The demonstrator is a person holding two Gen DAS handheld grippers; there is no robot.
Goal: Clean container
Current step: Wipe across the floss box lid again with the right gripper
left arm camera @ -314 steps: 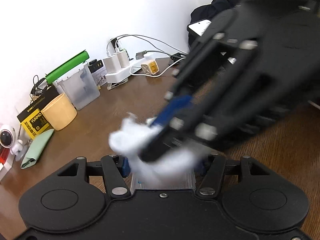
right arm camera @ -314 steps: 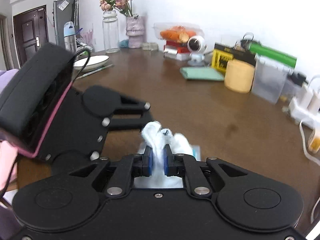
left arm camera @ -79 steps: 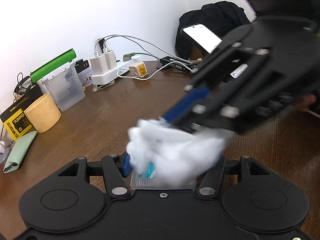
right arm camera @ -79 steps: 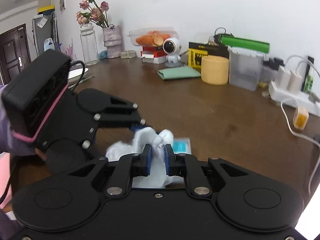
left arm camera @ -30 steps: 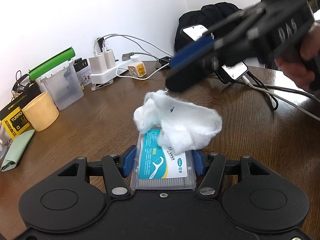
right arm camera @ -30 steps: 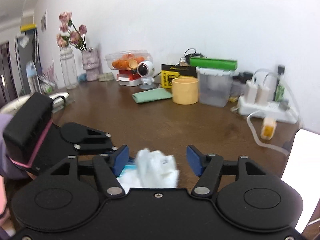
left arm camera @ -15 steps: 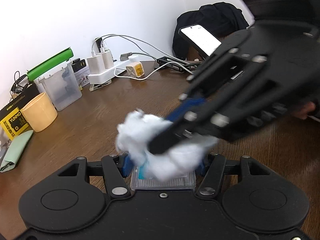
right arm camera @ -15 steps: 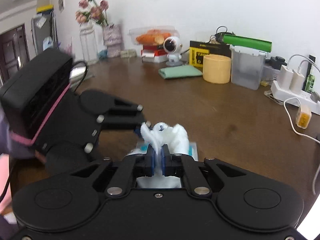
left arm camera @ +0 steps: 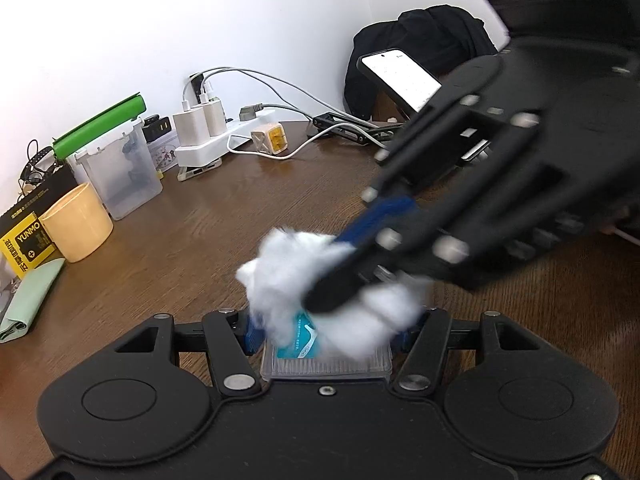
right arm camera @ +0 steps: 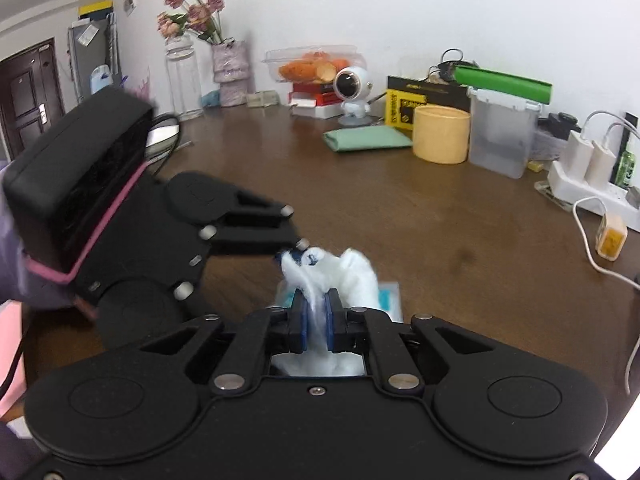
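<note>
The desk is dark brown wood, set against a white wall. Along the wall side stand a yellow cup, a clear bin, a green cloth and a white power strip; a phone stands propped at the far corner. The middle of the desk is bare. The left gripper holds the clear container between its fingers, above the near part of the desk. The right gripper has its fingers clamped on a white tissue, which presses on the container's top.
</note>
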